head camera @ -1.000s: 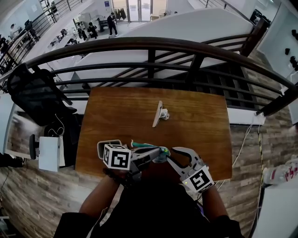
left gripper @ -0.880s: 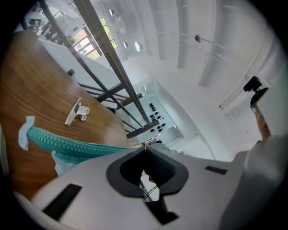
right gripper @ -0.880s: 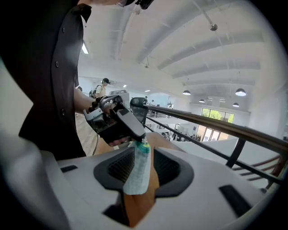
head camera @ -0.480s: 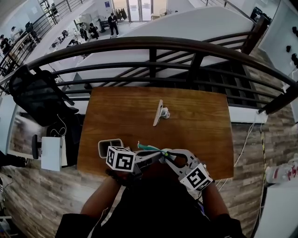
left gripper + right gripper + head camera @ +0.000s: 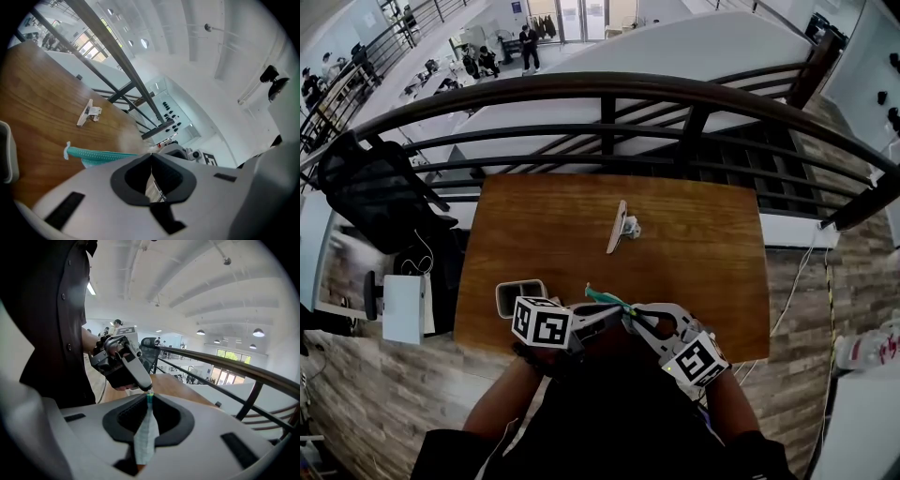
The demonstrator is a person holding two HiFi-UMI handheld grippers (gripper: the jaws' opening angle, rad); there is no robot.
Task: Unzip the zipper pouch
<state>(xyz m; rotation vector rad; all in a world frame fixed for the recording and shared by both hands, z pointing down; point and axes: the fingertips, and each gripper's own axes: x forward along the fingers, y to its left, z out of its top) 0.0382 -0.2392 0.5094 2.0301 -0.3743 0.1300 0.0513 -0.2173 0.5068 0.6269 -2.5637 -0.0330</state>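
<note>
The zipper pouch (image 5: pixel 605 298), pale fabric with a teal zipper strip, hangs between both grippers above the table's front edge. My left gripper (image 5: pixel 617 312) is shut, with a thin pale strip and a small metal piece, apparently the zipper pull, between its pads; the left gripper view shows the teal zipper (image 5: pixel 101 153) running off to the left past the gripper (image 5: pixel 151 155). My right gripper (image 5: pixel 630 317) has just been closing, and its pads now pinch the pouch fabric (image 5: pixel 146 434). In the right gripper view the left gripper (image 5: pixel 148 388) meets the pouch's teal end right in front of the right gripper (image 5: pixel 150 398).
A small white clip-like object (image 5: pixel 623 228) lies mid-table on the wooden table (image 5: pixel 703 253). A grey-rimmed container (image 5: pixel 518 292) stands at the front left by my left gripper. A dark railing (image 5: pixel 605 89) runs behind the table and a black chair (image 5: pixel 380 192) stands at the left.
The right gripper has moved left onto the pouch and its jaws have narrowed around the fabric. The left gripper has sunk a little, and the teal zipper now slants more steeply.
</note>
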